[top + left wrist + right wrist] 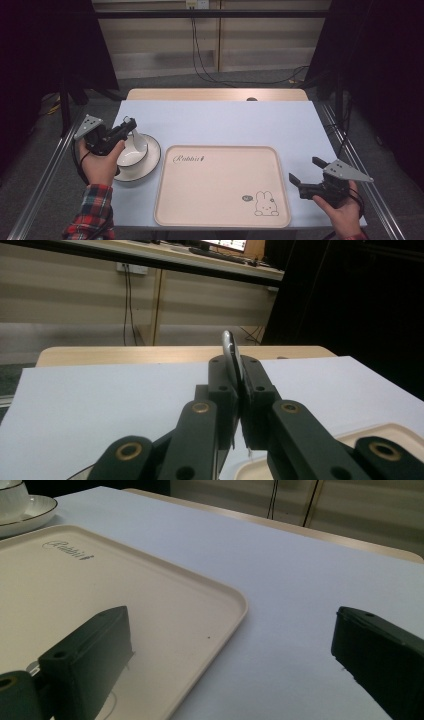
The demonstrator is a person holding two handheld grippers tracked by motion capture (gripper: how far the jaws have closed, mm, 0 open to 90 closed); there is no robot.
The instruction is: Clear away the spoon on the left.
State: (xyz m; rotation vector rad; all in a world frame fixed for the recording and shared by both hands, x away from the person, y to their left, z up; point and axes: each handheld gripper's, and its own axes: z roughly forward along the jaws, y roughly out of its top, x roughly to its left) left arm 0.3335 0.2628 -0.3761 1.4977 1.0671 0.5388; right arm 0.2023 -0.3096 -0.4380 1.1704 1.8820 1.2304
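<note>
Left gripper [127,127] tilts white bowl [132,150], jaws clamped on rim, over saucer [150,162]. Right gripper [305,175] level, jaws wide, beside bare tray [220,185].

A cream tray [222,186] lies on the table [220,122], near its front edge; cables [200,55] hang behind the table.

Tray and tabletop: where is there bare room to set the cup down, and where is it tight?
The beige tray is bare apart from its printed rabbit. The blue tabletop beyond it is open, as is the strip by the right claw. It is crowded at the left, where the left claw pinches the cup over its saucer.
</note>
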